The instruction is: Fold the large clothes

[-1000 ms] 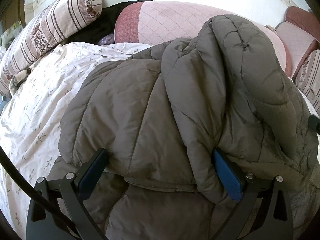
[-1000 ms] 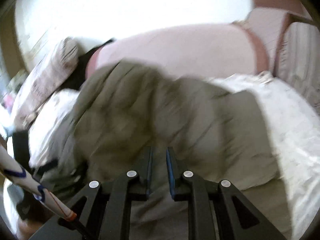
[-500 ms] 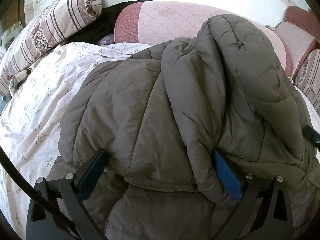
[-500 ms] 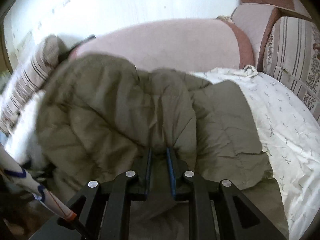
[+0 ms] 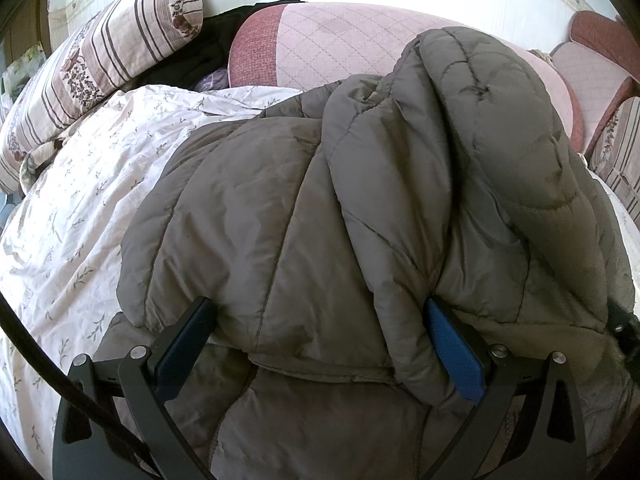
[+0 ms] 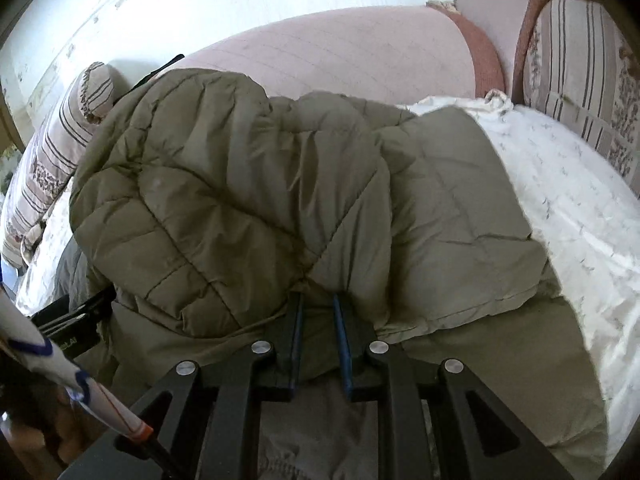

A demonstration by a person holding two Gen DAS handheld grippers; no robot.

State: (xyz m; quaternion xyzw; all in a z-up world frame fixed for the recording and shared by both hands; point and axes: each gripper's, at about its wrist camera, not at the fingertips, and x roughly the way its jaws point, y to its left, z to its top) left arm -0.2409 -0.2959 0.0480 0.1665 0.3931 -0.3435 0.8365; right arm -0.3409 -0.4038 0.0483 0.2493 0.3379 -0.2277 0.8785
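Right claw (image 6: pixel 316 308) has dropped, pinching the puffy quilted jacket (image 6: pixel 224 200); left claw (image 5: pixel 320 320) gapes around its fold.

A bed's white sprigged sheet (image 5: pixel 80 216) fills the foreground. Along its far edge lie a striped bolster (image 5: pixel 100 60) and pink quilted cushions (image 5: pixel 360 48) against a bright, sunlit white wall (image 6: pixel 200 12).

A grey-olive quilted puffer jacket (image 5: pixel 304 216) lies bunched on a bed covered by a white floral sheet (image 5: pixel 80 208), one padded section folded over the rest and rising in a rounded hump, its stitched panels creased, its lower edge toward the camera.
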